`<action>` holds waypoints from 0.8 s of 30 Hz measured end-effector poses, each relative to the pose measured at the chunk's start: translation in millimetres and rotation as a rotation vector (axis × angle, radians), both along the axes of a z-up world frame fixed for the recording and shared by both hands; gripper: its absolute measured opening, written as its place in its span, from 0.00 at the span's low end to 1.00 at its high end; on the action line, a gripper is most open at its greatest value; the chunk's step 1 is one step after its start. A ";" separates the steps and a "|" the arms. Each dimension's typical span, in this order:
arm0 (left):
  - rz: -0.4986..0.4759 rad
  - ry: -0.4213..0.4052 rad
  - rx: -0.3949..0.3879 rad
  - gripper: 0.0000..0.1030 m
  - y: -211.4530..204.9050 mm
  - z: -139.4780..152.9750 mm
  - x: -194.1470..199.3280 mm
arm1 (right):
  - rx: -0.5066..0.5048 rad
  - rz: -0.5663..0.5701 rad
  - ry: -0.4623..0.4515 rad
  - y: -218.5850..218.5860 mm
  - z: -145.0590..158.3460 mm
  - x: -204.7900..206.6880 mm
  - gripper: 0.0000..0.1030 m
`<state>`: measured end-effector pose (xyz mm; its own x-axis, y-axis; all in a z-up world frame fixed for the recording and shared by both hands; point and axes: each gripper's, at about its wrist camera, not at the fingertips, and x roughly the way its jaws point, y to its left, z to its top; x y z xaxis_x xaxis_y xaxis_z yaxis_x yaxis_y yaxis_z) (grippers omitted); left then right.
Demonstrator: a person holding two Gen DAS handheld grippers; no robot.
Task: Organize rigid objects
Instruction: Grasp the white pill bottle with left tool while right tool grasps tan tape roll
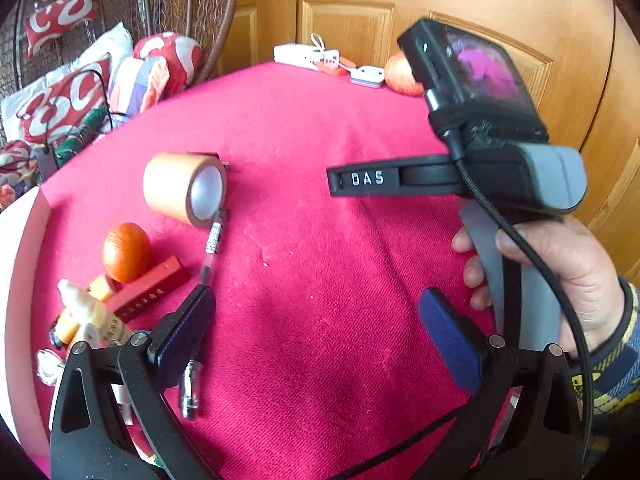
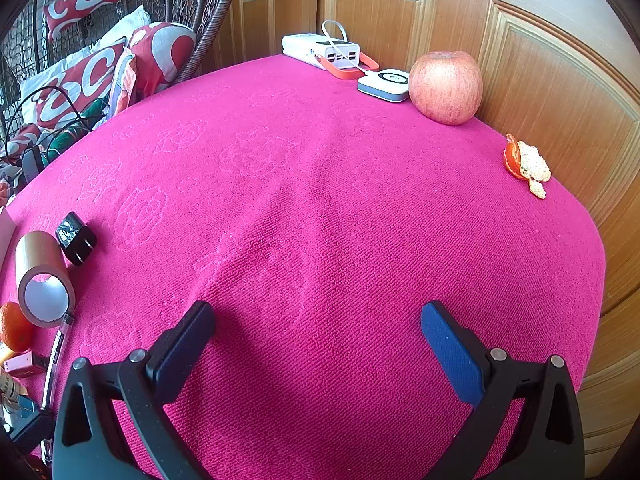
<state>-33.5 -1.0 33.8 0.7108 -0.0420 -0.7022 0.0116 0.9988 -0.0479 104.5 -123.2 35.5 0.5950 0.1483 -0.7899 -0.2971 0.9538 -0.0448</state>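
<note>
Left gripper (image 1: 316, 312): jaws wide apart, nothing between them, low over the near part of the table (image 1: 320, 240), which wears a pink cloth. Its left finger lies over a clear pen (image 1: 212, 248) that runs from the gripper toward the tape roll.

Right gripper (image 2: 318, 326): jaws also spread wide, empty, above bare cloth near the table's front edge. In the left wrist view the right gripper shows side-on at the table's right edge, fingers pointing left and roughly level, w/ a phone-like screen mounted on top; a hand (image 1: 560, 272) wraps the grey handle, thumb on the near side, patterned sleeve at the wrist.

Task items cluster at the table's front-left corner:
- 1 pen
- 1 orange (image 1: 127, 252), touching a red box (image 1: 148, 288) beside it
- 1 small bottle w/ cream cap (image 1: 86, 308), lying down
- a few other small things there, too blurred to tell

Just beyond: 1 tape roll (image 1: 184, 188) on its side, open end facing the cam; 1 black plug adapter (image 2: 76, 238) just behind it.

Right edge, mid: 1 piece of orange peel (image 2: 526, 164).

Far edge, by the wooden door: 1 apple (image 2: 446, 86), 1 flat white-grey device (image 2: 384, 84) touching it, 1 white power bank (image 2: 320, 50) w/ an orange strap.

Past the left edge: red-white cushions (image 2: 80, 76) in a wicker chair.
</note>
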 end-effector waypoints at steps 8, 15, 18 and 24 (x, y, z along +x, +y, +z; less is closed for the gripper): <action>0.095 -0.309 -0.201 1.00 51.4 79.5 -76.0 | 0.033 -0.001 -0.008 -6.1 3.0 -2.1 1.00; 0.253 -0.475 -0.048 1.00 106.7 127.2 -178.1 | 0.432 0.122 -0.147 -48.4 41.9 -35.0 1.00; 0.331 -0.381 -0.049 1.00 136.0 106.7 -195.7 | 0.543 0.247 -0.367 -56.0 69.6 -68.1 1.00; 0.297 -0.141 -0.129 1.00 130.3 24.9 -192.7 | 0.512 0.545 -0.318 -23.3 86.3 -101.7 1.00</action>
<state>-226.1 129.3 58.7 0.7951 0.0988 -0.5984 -0.2625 0.9455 -0.1927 2.8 -146.5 121.8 0.5198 0.7789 -0.3509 -0.7720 0.6042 0.1975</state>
